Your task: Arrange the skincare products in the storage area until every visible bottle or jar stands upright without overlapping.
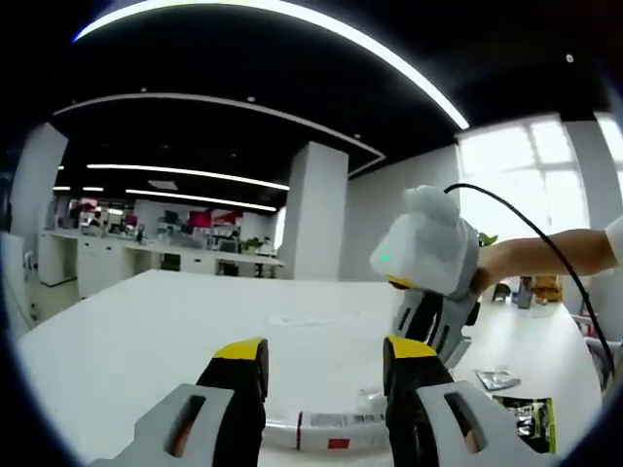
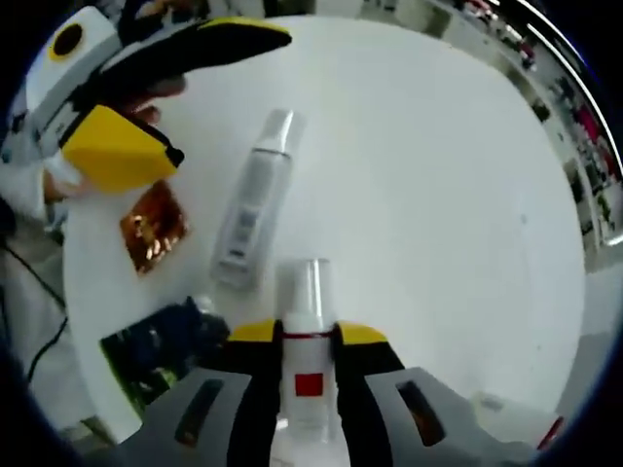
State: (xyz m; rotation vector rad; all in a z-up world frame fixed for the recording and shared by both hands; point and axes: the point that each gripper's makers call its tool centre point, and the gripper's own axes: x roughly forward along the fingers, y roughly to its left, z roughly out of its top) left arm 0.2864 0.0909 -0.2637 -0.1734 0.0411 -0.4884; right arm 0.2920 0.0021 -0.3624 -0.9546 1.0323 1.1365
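- A large open office with strip lights and white pillars lies behind a broad white bench [image 1: 146, 331], whose top is mostly bare and smooth.
- The right gripper [image 2: 308, 336] is clamped on a slim bottle with a red label [image 2: 309, 384], jaws pressed to its sides just under the clear cap [image 2: 310, 287]; the bottle points away from the camera, above the bench.
- A second bottle, silver and white [image 2: 251, 209], lies flat on the bench just beyond, well apart from the edge.
- The left gripper [image 1: 323, 365] has its jaws apart and holds nothing; it hangs above the bench.
- Both bottles look light, stiff and slick-sided, likely plastic; a hold on the straight body below the cap seems safest, since the cap may pull off or slip.
- An amber foil sachet [image 2: 153, 226] and a dark green packet [image 2: 156, 341] lie near the bench's near edge, beside the lying bottle; these crowd that side.
- The far and right parts of the bench offer wide open room for standing bottles upright.
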